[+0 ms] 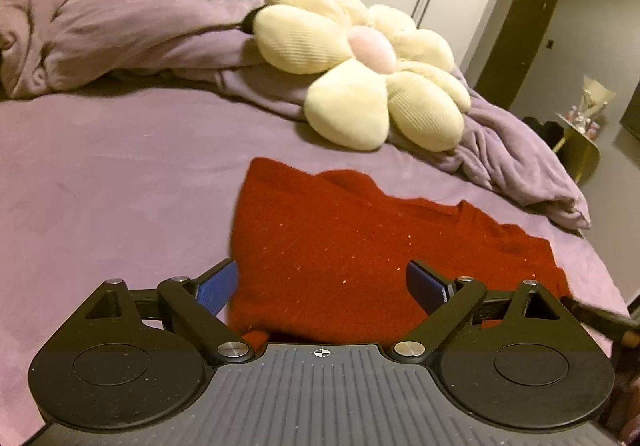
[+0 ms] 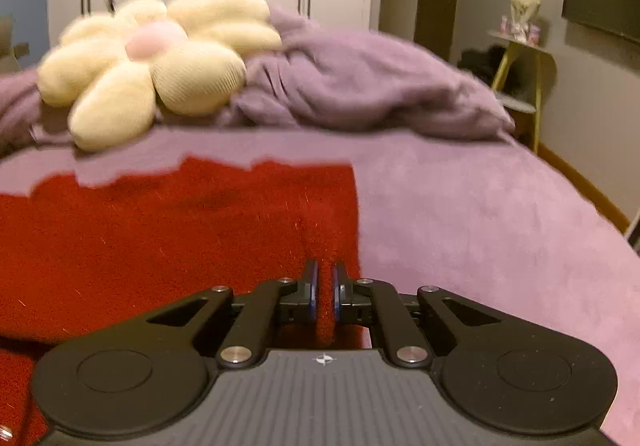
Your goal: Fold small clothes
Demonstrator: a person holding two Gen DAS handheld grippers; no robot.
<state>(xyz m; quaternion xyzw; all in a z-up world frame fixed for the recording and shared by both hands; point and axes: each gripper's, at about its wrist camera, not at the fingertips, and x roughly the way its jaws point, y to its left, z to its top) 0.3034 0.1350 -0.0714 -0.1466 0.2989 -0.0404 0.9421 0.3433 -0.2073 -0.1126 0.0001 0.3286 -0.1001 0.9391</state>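
Your right hand-held gripper (image 2: 325,288) pinches the near right edge of the red sweater (image 1: 340,246) lying wide across the bed (image 1: 120,166), while your left hand-held gripper (image 1: 322,286) hovers wide open, empty, above its left side.

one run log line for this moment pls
left gripper: open, above red garment | right gripper: shut on garment's edge | garment: flat on purple bed cover | fold: unfinished
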